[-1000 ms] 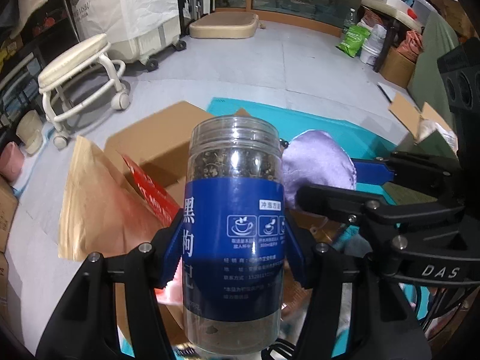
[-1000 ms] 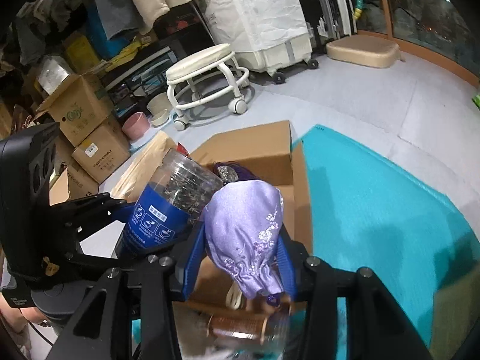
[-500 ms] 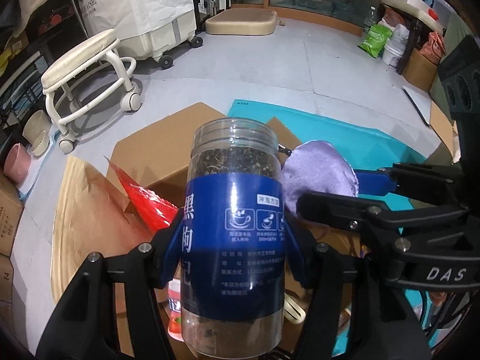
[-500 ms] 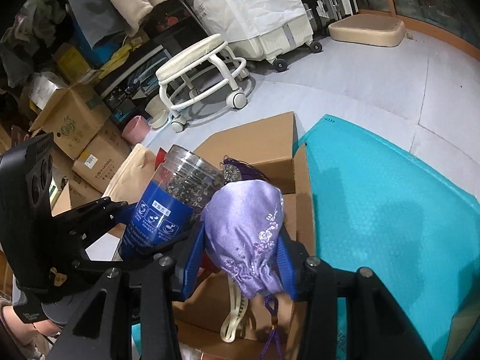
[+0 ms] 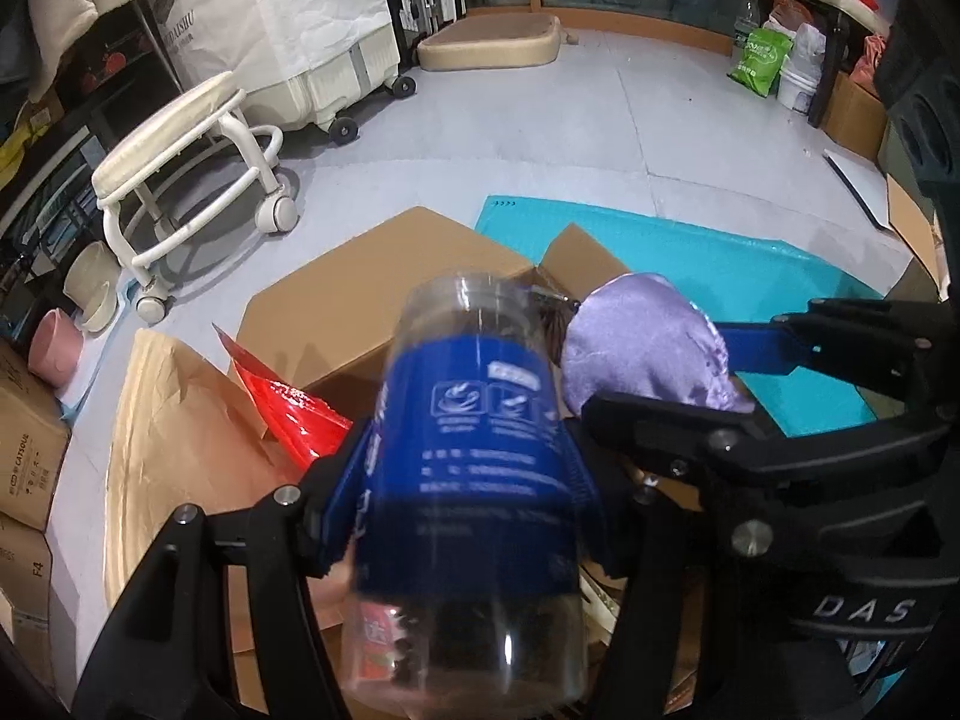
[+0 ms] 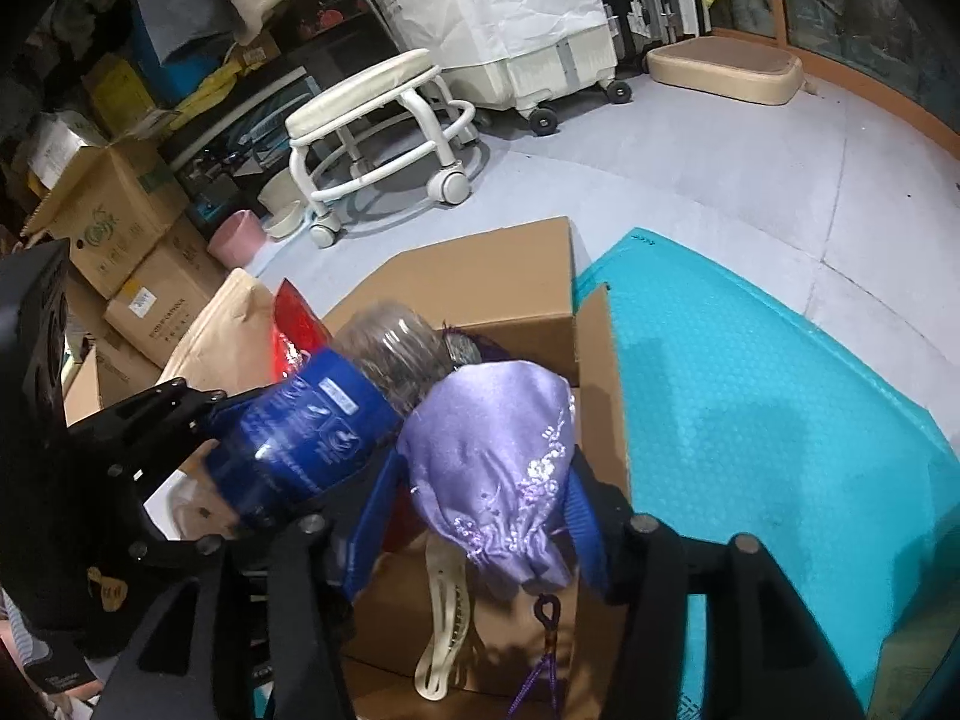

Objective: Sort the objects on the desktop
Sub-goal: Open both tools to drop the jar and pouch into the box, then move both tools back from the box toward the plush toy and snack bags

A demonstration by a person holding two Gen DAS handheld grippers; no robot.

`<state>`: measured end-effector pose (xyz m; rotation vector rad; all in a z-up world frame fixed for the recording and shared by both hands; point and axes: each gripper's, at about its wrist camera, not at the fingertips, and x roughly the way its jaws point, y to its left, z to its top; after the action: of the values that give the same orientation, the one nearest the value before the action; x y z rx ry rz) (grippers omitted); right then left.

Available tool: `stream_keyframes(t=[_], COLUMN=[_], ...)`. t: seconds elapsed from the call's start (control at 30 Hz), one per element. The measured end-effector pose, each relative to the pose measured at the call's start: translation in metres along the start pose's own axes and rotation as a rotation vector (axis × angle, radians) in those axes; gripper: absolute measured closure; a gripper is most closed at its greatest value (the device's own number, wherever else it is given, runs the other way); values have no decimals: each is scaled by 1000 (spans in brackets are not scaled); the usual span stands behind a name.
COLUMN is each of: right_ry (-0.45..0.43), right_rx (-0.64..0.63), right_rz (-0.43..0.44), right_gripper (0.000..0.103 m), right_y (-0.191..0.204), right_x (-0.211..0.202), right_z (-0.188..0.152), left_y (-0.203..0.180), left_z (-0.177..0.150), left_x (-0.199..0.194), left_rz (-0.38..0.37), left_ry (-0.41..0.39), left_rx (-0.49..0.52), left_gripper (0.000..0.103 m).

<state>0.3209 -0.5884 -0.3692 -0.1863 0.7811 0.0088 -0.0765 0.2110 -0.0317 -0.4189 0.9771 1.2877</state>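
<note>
A clear jar (image 5: 474, 450) with a blue label and dark dried contents sits between the fingers of my left gripper (image 5: 468, 480). The jaws are opening; the jar is tilted and blurred, loose from the pads. A lilac embroidered pouch (image 6: 498, 450) hangs in my right gripper (image 6: 480, 468). Its jaws are opening too, but the pouch still bulges against both blue pads. Both grippers hover side by side over an open cardboard box (image 6: 480, 276). The jar (image 6: 300, 438) is left of the pouch (image 5: 648, 348).
Inside the box lie a cream hair clip (image 6: 444, 630) and a red packet (image 5: 288, 414). A brown paper bag (image 5: 174, 438) leans at its left. A teal mat (image 6: 750, 390) lies to the right. A white wheeled stool (image 6: 372, 102) and stacked cartons (image 6: 120, 210) stand beyond.
Both grippers came down and forward over the box. The left jaws widened and the jar tipped and blurred, slipping from upright. The right jaws widened and the pouch spread out between them.
</note>
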Motion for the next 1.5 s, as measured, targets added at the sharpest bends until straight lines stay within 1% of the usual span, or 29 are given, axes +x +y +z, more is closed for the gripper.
stream_keyframes(t=[0.07, 0.1, 0.13, 0.17, 0.23, 0.27, 0.6, 0.97, 1.23, 1.33, 1.5], right_ry=[-9, -14, -23, -28, -41, -43, -47, -55, -56, -50, -31], right_rx=[0, 2, 7, 9, 16, 16, -20, -45, -63, -66, -88], right_rz=[-12, -10, -1, 8, 17, 22, 7, -7, -10, -11, -15], right_gripper=[42, 40, 38, 37, 35, 35, 35, 35, 35, 35, 35], right_y=[-1, -2, -2, -3, -3, -3, 6, 17, 27, 29, 34], right_x=[-2, -3, -5, -6, -10, -12, -28, -62, -88, -95, -106], right_z=[-1, -1, -1, 0, 0, 1, 1, -7, -19, -25, -35], left_y=[-1, -1, -2, -3, -4, -5, -13, -21, -24, -26, -29], left_z=[0, 0, 1, 1, 1, 1, -3, -11, -22, -28, -40], left_x=[-1, -3, -6, -10, -15, -17, -38, -75, -101, -110, -121], left_rz=[13, 15, 20, 24, 26, 21, 17, 20, 30, 47, 39], left_ry=[-1, -8, -23, -34, -42, -51, -56, -73, -80, -79, -72], left_rx=[0, 0, 3, 7, 11, 31, 57, 78, 79, 88, 92], left_gripper=[24, 20, 12, 9, 8, 8, 8, 8, 8, 8, 8])
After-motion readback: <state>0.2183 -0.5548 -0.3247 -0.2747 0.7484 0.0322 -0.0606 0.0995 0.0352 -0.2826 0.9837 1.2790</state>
